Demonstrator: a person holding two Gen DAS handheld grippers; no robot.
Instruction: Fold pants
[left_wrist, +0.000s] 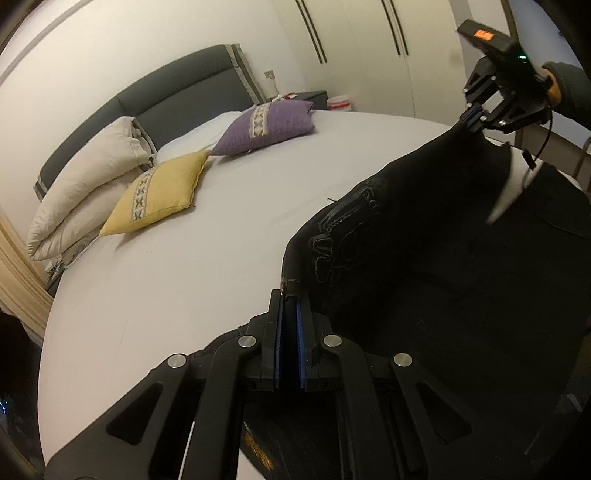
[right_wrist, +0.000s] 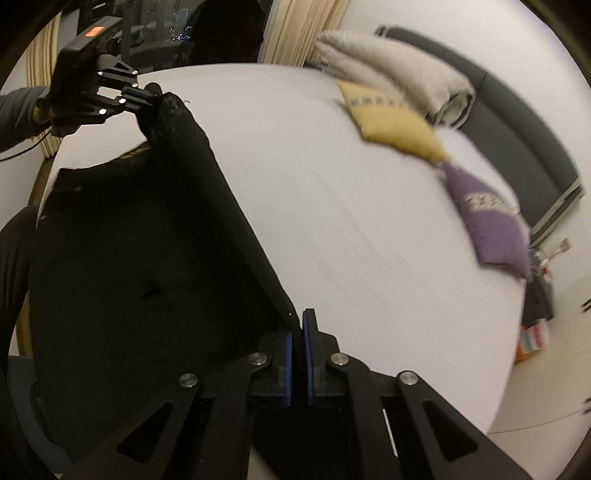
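Black pants (left_wrist: 424, 258) with stitched embroidery hang stretched between my two grippers above the white bed (left_wrist: 221, 258). In the left wrist view my left gripper (left_wrist: 290, 295) is shut on one corner of the pants' top edge, next to a small metal rivet. My right gripper (left_wrist: 472, 120) shows at the upper right, shut on the other corner. From the right wrist camera, the right gripper (right_wrist: 298, 317) pinches the edge of the pants (right_wrist: 129, 258), and the left gripper (right_wrist: 146, 96), held by a sleeved hand, grips the far corner. The lower part of the pants is out of sight.
A yellow cushion (left_wrist: 162, 192), a purple cushion (left_wrist: 269, 125) and stacked white pillows (left_wrist: 88, 184) lie against the grey headboard (left_wrist: 177, 88). A nightstand (left_wrist: 306, 98) and wardrobe doors (left_wrist: 369, 55) stand beyond the bed. Curtains (right_wrist: 306, 29) hang on the other side.
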